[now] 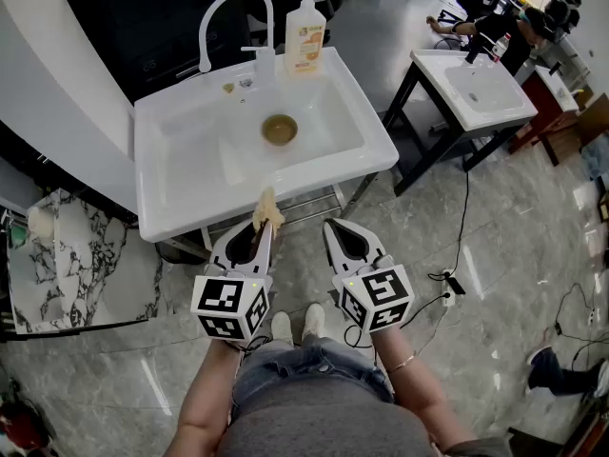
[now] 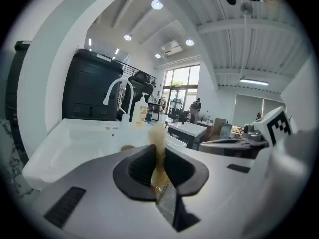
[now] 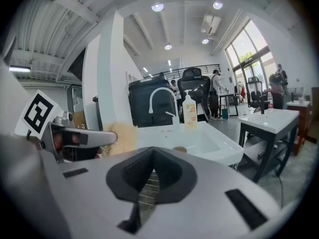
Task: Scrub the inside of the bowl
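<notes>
A small brown bowl (image 1: pixel 280 129) sits in the basin of the white sink (image 1: pixel 171 208), just below the faucet; it shows as a low brown rim in the left gripper view (image 2: pixel 127 147) and in the right gripper view (image 3: pixel 180 149). My left gripper (image 1: pixel 264 227) hangs in front of the sink's near edge, shut on a tan scrub sponge (image 1: pixel 267 209) that sticks out past its tips (image 2: pixel 157 136). Beside it, my right gripper (image 1: pixel 336 227) is shut with nothing in it (image 3: pixel 152 152). Both are short of the bowl and apart from it.
A white curved faucet (image 1: pixel 228 12) and an orange-labelled soap bottle (image 1: pixel 305 34) stand at the sink's back rim. A second sink on a black frame (image 1: pixel 473 89) stands to the right. A marble-patterned panel (image 1: pixel 67 255) lies at the left, and cables (image 1: pixel 463 227) run over the floor.
</notes>
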`<state>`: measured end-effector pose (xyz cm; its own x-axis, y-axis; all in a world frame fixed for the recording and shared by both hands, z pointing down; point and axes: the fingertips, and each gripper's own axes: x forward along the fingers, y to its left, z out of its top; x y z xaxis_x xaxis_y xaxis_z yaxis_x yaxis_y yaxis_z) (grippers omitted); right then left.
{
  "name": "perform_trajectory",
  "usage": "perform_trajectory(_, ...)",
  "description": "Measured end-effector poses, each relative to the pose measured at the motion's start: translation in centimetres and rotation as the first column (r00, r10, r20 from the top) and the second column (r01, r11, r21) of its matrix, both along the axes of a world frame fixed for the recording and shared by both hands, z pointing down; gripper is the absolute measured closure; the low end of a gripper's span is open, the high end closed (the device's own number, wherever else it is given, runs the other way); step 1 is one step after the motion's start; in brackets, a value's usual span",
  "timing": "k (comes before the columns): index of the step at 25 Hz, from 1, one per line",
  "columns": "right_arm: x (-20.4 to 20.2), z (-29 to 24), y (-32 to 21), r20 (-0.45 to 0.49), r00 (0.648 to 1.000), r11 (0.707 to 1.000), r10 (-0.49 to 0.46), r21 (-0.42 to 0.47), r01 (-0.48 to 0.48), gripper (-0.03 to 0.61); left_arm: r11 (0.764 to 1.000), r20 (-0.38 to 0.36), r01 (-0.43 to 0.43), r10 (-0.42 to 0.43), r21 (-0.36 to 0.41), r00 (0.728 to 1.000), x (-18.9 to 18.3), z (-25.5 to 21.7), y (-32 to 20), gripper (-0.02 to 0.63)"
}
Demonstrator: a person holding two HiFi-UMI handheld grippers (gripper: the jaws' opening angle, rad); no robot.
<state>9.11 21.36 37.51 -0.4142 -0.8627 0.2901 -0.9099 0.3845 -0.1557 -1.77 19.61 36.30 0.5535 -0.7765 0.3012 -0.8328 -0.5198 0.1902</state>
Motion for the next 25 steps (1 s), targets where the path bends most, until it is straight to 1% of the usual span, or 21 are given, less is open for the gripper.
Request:
perform_trajectory(4, 1.1, -0.1, -0.4, 0.008, 1.000, 1.000, 0.000, 0.010, 0.000, 0.571, 1.000, 0.007, 0.010, -0.010, 0.004, 1.000, 1.1, 0.1, -0.5, 0.565)
perform_trajectory(7, 2.2, -0.5, -0.8, 0.005, 1.000, 0.999, -0.002, 0.038, 0.002, 0.569, 1.000, 0.015, 0.022, -0.022, 0.003, 1.000, 1.9, 0.3, -0.9, 0.565)
perform_trajectory(11, 3.7, -0.9, -1.0, 0.024, 1.000, 0.997, -0.009, 0.074, 0.007, 0.569, 0.999, 0.025, 0.040, -0.040, 0.010, 0.999, 3.1, 0.5, -1.0, 0.565)
perform_trajectory(15, 4.9, -0.5, -1.5, 0.042, 0.999, 0.998, -0.024, 0.067, 0.021, 0.569, 0.998, 0.033, 0.058, -0.059, 0.021, 0.998, 4.1, 0.7, -1.4, 0.565)
perform_trajectory(20, 5.2, 0.1, -2.4, 0.034, 0.998, 0.997, -0.058, 0.056, 0.056, 0.568, 0.996, 0.016, 0.092, -0.092, -0.009, 0.996, 4.4, 1.8, -1.9, 0.565)
perform_trajectory(25, 6.0, 0.2, -3.8, 0.045, 0.997, 0.997, -0.065, 0.047, 0.063, 0.568, 0.994, 0.033, 0.111, -0.111, -0.021, 0.993, 4.4, 2.3, -2.6, 0.565)
